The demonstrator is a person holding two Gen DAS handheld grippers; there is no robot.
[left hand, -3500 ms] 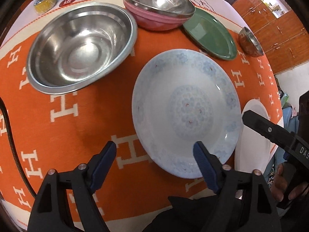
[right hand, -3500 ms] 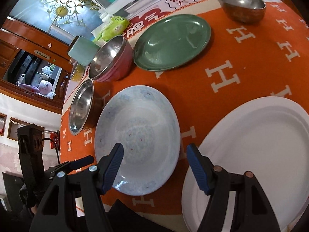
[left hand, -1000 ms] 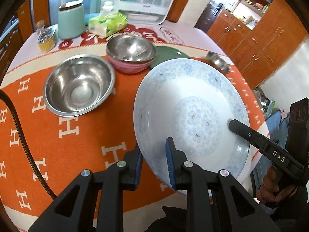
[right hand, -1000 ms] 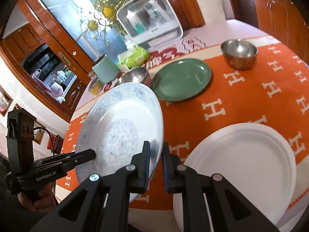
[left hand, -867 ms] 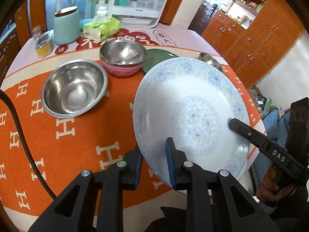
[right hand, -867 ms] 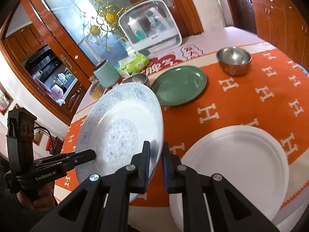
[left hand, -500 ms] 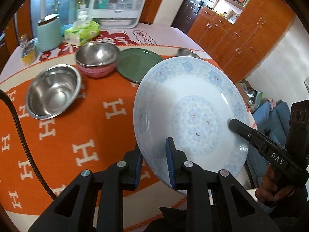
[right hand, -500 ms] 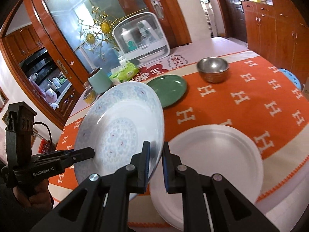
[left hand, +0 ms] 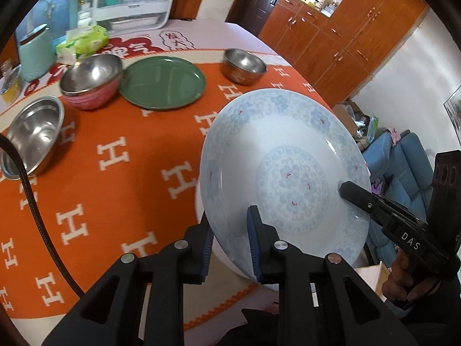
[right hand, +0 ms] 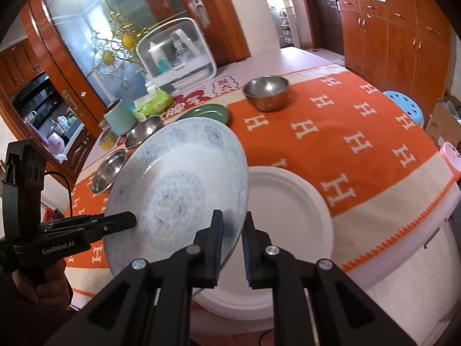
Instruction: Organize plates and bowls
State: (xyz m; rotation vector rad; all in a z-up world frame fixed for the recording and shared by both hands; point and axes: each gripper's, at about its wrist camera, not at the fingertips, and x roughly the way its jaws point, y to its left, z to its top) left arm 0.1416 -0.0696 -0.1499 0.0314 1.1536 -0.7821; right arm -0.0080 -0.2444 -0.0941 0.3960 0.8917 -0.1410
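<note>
Large steel bowl (left hand: 31, 137): sits at the far left of the orange tablecloth (left hand: 129, 173), well apart from the carried plate; no hazard from it that I can judge.

Pink bowl with steel bowl nested inside (left hand: 92, 82): stands touching or just beside the green plate (left hand: 162, 82); a plate swung low toward the back of the table could clip this pair.

Left gripper (left hand: 230, 239): its blue-padded jaws are clamped on the near-left rim of the blue-patterned plate (left hand: 283, 173), one pad under the rim, one on the inner face.

Blue-patterned plate: held in the air over the table's near edge, tilted, its face turned toward the cameras; in the right wrist view it hangs above and partly in front of the white plate (right hand: 288, 210).

Slip risk: glazed ceramic pinched only at the rim; if either hand pulls or twists out of step with the other, the rim may slide out of a pad and the plate may drop.

Right gripper (right hand: 232, 232): jaws closed on the opposite rim of the same plate.

White plate: lies flat at the near edge, overhanging the cloth's fringe; setting the patterned plate down hard or off-centre could chip both or nudge the white one toward the edge.

Small steel bowl (right hand: 266, 92): far right-back on the cloth, well apart from the plates; unlikely to be struck.
</note>
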